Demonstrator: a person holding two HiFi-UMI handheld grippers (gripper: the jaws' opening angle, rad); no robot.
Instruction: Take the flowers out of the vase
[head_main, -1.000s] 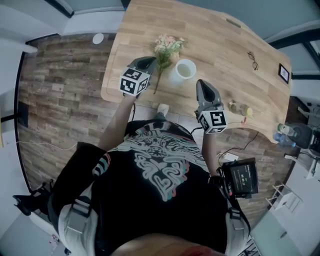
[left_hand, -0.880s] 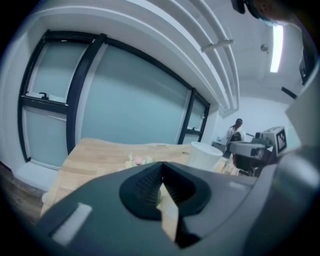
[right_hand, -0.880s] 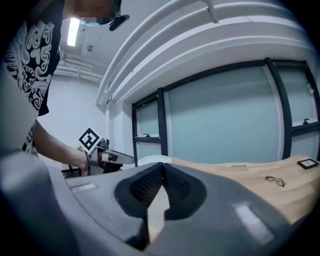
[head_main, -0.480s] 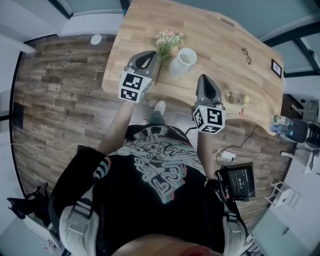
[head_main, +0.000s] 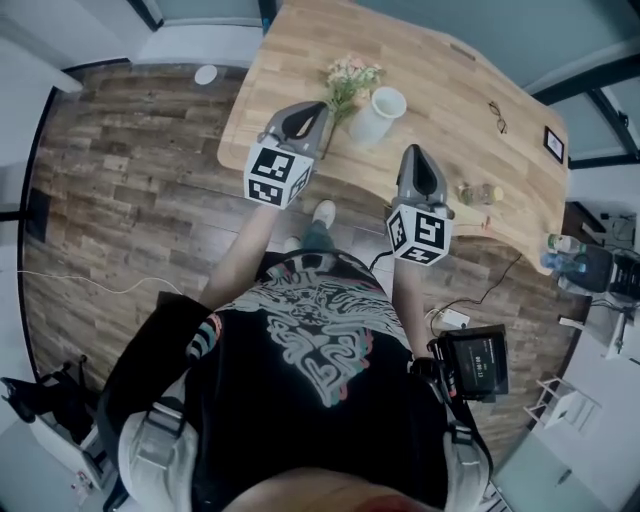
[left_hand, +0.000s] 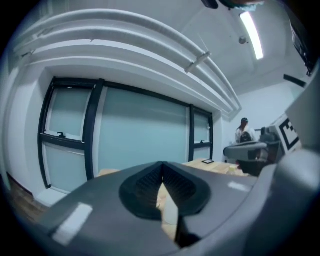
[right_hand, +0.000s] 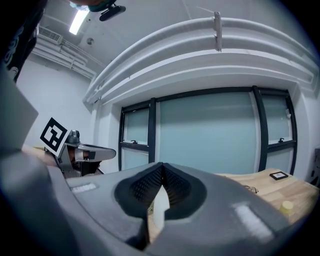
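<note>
Head view: left gripper (head_main: 316, 107) and right gripper (head_main: 416, 151), ribbed jaws clenched empty; flowers (head_main: 352, 78) beside cylindrical white vase (head_main: 381, 114) (woodgrain table (head_main: 450, 88)).

You stand in an office-like room: a long wooden desk (head_main: 440, 100) on a plank floor (head_main: 130, 170), frosted glass panels (right_hand: 210, 135) in dark frames along the wall, and a strip lamp (left_hand: 251, 30) on the white ceiling.

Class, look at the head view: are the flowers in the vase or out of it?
Out. The flowers lie on the table beside the white vase, whose mouth looks empty.
</note>
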